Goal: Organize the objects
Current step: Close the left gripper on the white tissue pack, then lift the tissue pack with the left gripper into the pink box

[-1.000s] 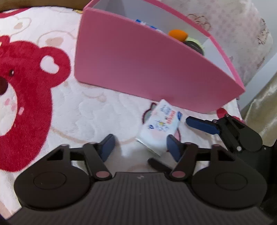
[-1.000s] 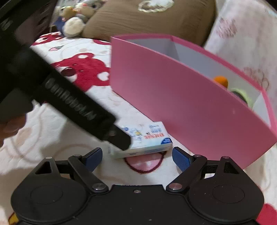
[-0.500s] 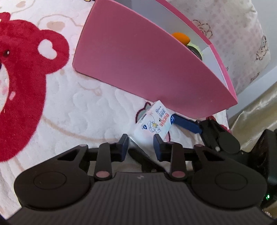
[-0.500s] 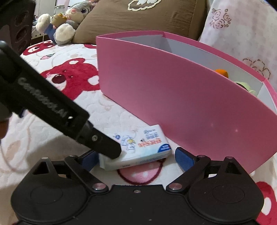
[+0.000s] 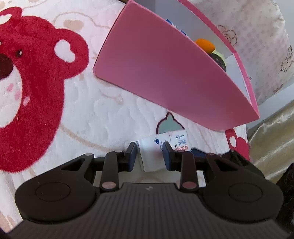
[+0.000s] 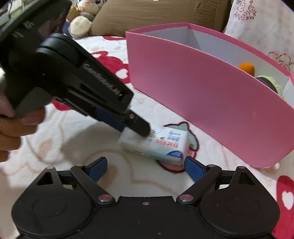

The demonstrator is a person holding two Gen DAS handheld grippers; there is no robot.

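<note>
The white tissue pack (image 5: 155, 155) sits low in the centre of the left wrist view, pinched at one end between the blue pads of the left hand-held gripper (image 5: 149, 156); a second ago those pads stood wide apart with the pack lying loose ahead of them, and half a second ago they were only closing in on it. In the right wrist view the same tissue pack (image 6: 165, 145) appears just below centre, tilted, its gripped end raised off the bear-print blanket (image 6: 60, 147) while its far end is near the blanket; earlier it lay flat. The left hand-held gripper (image 6: 136, 126) reaches in from the upper left of that view, and the fingers (image 6: 16, 126) of the person's hand wrapped around its handle show at the left edge. The right hand-held gripper (image 6: 146, 168) stays spread wide at the bottom of its view, its right pad just beside the pack's near corner but not pinching it, much as before. Beyond the pack, toward the upper right of both views, stands the pink box (image 5: 165, 73), open at the top, with an orange ball (image 5: 204, 45) and a greenish item (image 5: 219, 58) inside near its right end. Plush toys (image 6: 84, 20) and a brown pillow (image 6: 159, 16) lie along the top of the right wrist view.
</note>
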